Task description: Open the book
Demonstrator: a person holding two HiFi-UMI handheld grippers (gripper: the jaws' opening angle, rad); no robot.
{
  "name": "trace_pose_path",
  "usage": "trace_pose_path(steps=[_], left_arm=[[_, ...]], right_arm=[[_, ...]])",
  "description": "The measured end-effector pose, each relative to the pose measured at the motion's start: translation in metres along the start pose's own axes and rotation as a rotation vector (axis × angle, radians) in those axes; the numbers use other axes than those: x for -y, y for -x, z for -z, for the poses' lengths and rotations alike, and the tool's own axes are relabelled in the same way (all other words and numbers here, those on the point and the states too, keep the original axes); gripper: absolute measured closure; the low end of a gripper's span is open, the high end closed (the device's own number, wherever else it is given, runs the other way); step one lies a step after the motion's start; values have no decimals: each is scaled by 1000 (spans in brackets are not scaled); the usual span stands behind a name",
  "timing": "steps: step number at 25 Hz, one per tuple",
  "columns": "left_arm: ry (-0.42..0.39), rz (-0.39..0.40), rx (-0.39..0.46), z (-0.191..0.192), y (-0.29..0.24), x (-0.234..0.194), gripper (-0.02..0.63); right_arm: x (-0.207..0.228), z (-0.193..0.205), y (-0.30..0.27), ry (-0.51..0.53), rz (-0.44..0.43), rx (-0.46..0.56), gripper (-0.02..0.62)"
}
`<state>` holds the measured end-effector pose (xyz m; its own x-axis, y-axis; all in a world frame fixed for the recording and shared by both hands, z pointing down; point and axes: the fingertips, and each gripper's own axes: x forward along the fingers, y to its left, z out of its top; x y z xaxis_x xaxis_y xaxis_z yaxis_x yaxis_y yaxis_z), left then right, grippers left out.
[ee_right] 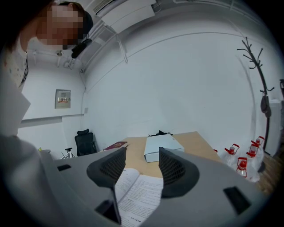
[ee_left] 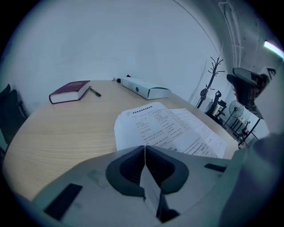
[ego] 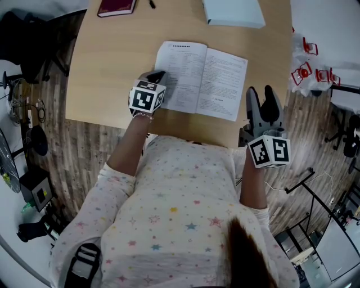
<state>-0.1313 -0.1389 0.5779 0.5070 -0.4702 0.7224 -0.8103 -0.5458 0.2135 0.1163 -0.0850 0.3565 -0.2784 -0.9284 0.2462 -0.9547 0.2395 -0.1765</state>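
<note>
The book (ego: 199, 80) lies open flat on the wooden table (ego: 112, 62), both printed pages facing up. My left gripper (ego: 158, 76) rests at the left page's near corner, jaws pressed together with nothing seen between them. In the left gripper view the open book (ee_left: 171, 128) spreads just beyond the shut left gripper (ee_left: 145, 148). My right gripper (ego: 260, 94) is held past the book's right edge, near the table's front corner, with its jaws apart and empty. In the right gripper view the open book (ee_right: 137, 195) shows below and between the jaws of the right gripper (ee_right: 142, 165).
A maroon closed book (ego: 116, 7) and a pen (ego: 152, 3) lie at the table's far left. A pale blue box (ego: 233, 12) sits at the far middle. Red-capped bottles (ego: 306, 67) stand on the floor to the right. A black office chair (ee_right: 83, 142) is behind the table.
</note>
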Motion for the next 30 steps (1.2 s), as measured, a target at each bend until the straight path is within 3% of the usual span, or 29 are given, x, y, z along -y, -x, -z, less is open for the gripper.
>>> trace_pose_path(steps=[14,30], left_arm=[[12,-21,99,-36,24,-8,589],[8,-29,180,-64,46,-15,589]], right_arm=[[-12,-26,0,45,-15,61,417],[-25,-62,2,117,-27,149,560]])
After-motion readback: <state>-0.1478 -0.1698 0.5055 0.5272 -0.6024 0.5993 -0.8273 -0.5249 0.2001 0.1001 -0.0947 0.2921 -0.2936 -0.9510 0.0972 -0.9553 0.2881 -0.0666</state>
